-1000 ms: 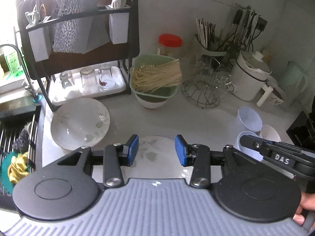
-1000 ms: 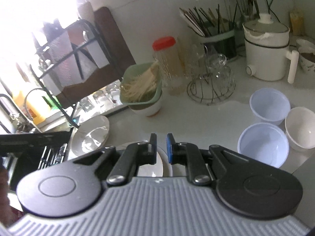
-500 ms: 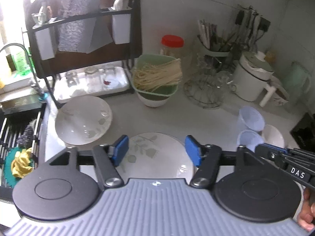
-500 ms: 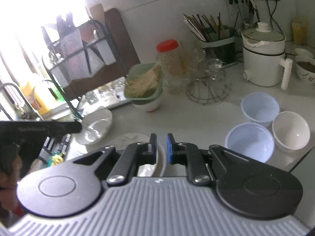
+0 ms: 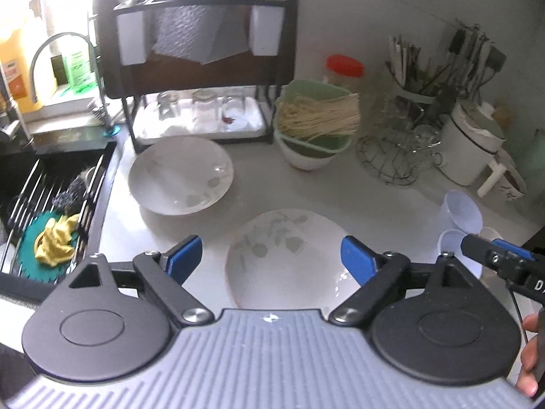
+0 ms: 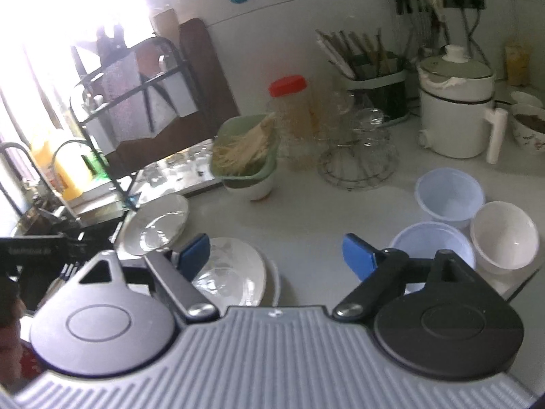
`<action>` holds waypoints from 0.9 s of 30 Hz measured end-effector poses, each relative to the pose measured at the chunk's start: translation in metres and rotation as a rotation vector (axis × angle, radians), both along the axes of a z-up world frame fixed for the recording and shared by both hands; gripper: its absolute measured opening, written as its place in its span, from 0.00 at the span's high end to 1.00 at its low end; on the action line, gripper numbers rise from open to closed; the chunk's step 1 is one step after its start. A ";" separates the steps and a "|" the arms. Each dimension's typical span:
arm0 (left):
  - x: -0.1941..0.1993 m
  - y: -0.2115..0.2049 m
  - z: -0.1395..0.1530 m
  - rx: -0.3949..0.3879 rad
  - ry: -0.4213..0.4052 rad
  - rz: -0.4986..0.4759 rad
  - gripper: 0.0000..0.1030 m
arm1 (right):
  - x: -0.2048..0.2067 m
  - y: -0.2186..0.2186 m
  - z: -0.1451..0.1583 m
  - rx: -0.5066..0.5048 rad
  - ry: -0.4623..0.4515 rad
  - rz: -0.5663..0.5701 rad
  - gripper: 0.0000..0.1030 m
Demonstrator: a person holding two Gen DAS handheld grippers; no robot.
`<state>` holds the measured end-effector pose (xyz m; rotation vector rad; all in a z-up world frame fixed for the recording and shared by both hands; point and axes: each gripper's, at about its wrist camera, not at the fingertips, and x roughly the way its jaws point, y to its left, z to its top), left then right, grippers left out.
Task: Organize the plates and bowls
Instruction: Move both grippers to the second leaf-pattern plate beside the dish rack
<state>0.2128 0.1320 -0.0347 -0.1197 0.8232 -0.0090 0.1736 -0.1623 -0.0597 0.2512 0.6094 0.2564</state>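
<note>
- My left gripper (image 5: 269,255) has its fingers (image 5: 185,255) spread wide apart; they have just been opening, and nothing is clamped between them.
- Below that gap a leaf-patterned plate (image 5: 286,259) lies flat on the tabletop (image 5: 340,191), near its front edge.
- My right gripper (image 6: 276,255) also has its fingers (image 6: 357,255) well apart, having just opened, with only bare tabletop showing between them.
- From the right wrist view, the leaf-patterned plate sits on top of another plate (image 6: 272,283), just beside my right gripper's left finger.
- A second leaf-patterned dish (image 5: 180,173) rests toward the tabletop's left edge, near the sink (image 5: 51,184) and in front of the black drying rack (image 5: 204,68).
- Two pale blue bowls (image 6: 449,194) and a white bowl (image 6: 504,235) are grouped together toward the right edge, touching or nearly so.
- A green basket of noodles (image 5: 316,119) sits on a white bowl toward the back, beside a wire stand of glasses (image 5: 391,156).
</note>
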 end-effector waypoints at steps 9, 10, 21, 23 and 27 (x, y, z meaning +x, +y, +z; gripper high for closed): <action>-0.001 0.012 -0.004 -0.001 0.007 0.045 0.10 | 0.003 0.010 -0.004 0.012 0.018 0.063 0.16; 0.001 0.013 -0.005 -0.001 0.013 0.053 0.10 | 0.004 0.012 -0.005 0.015 0.021 0.070 0.16; 0.031 0.039 -0.015 -0.024 0.025 0.083 0.10 | 0.020 0.031 -0.010 0.006 0.049 0.096 0.17; 0.038 0.044 -0.019 -0.017 0.026 0.113 0.10 | 0.022 0.031 -0.009 0.016 0.043 0.093 0.16; 0.054 0.055 -0.024 -0.032 0.053 0.119 0.10 | 0.030 0.039 -0.009 -0.019 0.017 0.079 0.16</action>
